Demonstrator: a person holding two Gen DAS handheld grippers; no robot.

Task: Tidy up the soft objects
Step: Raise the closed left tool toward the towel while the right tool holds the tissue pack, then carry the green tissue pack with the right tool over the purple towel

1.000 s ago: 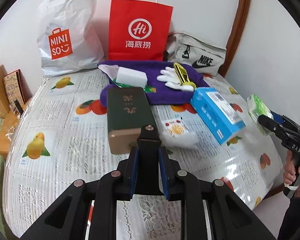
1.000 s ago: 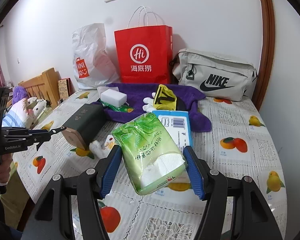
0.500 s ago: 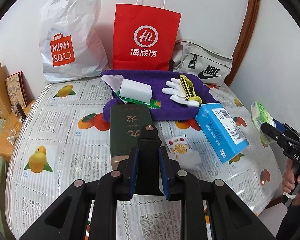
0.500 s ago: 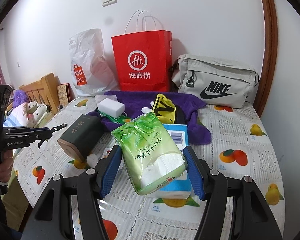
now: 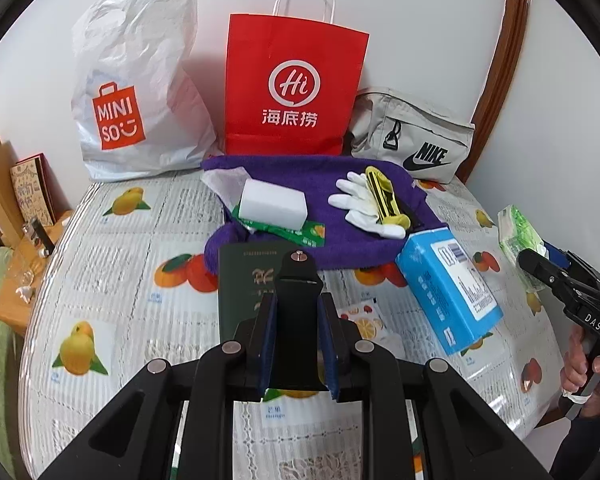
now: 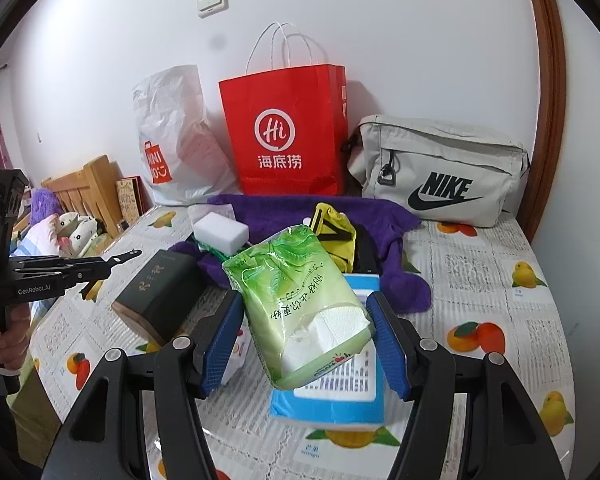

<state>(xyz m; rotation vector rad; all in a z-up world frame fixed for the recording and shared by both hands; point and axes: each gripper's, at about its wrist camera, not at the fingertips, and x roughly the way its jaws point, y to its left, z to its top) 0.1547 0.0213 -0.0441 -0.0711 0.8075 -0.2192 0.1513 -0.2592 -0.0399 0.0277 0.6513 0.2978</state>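
Blue box half behind tissue pack; small sachet mostly behind left tool.

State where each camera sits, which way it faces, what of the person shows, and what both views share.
Left wrist: on the left gripper, looking forward and down across the table toward the wall; its jaws clamp a black bracket; the right hand shows at the right edge.
Right wrist: on the right gripper, facing likewise; its jaws hold the green tissue pack; the left hand shows at the left edge.
Shared: red bag, purple towel, blue box.
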